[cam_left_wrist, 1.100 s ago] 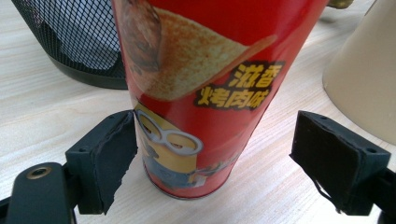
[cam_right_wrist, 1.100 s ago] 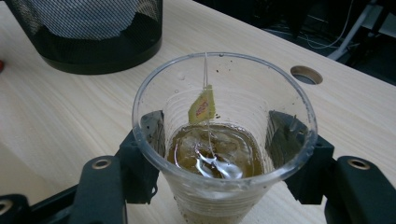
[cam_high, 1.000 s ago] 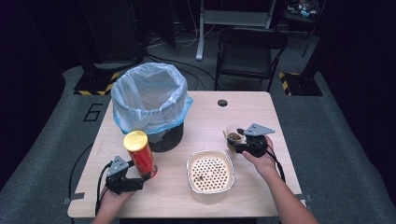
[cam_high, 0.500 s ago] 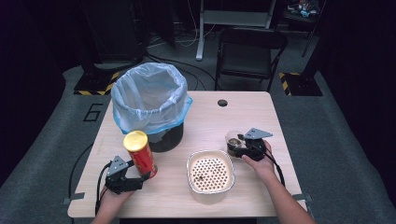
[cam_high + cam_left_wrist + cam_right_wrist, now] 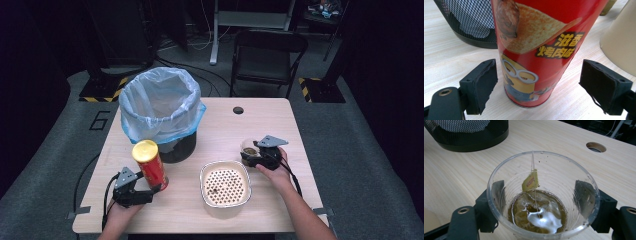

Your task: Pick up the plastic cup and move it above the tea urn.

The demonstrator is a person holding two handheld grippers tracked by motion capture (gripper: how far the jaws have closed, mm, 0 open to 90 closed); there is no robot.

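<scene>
— Cup first: where does your clear plastic cup (image 5: 541,195) sit?

— Between the jaws of your right gripper (image 5: 541,207), on the right part of the pale wooden table (image 5: 220,125). You have a black jaw pressed to each side wall, so the cup is clasped. It stands upright, with a shallow pool of brownish liquid at the bottom, a wet tea bag (image 5: 529,206) lying in it, and a yellow paper tag (image 5: 530,181) hanging on its string against the inner wall.

— And from above?

— Your right hand (image 5: 275,172) holds that gripper just right of the cream square bowl with a perforated insert (image 5: 225,183); cup and bowl are near each other but apart.

— What about the other hand?

— Your left gripper (image 5: 537,85) has its jaws spread wide, one on either side of the tall red crisp tube with a yellow lid (image 5: 150,165). Neither pad touches the tube; there is a gap on both sides in the left gripper view. The tube stands upright on the table, cartoon figure and yellow lettering facing the camera.

— What lies around them?

— Behind the tube is the black mesh waste bin lined with a pale blue plastic bag (image 5: 160,107), on the left rear part of the table. The bowl is just right of the tube. A round cable hole (image 5: 238,110) is cut into the tabletop near the far edge, and a black folding chair (image 5: 267,55) stands on the floor beyond the table
</scene>
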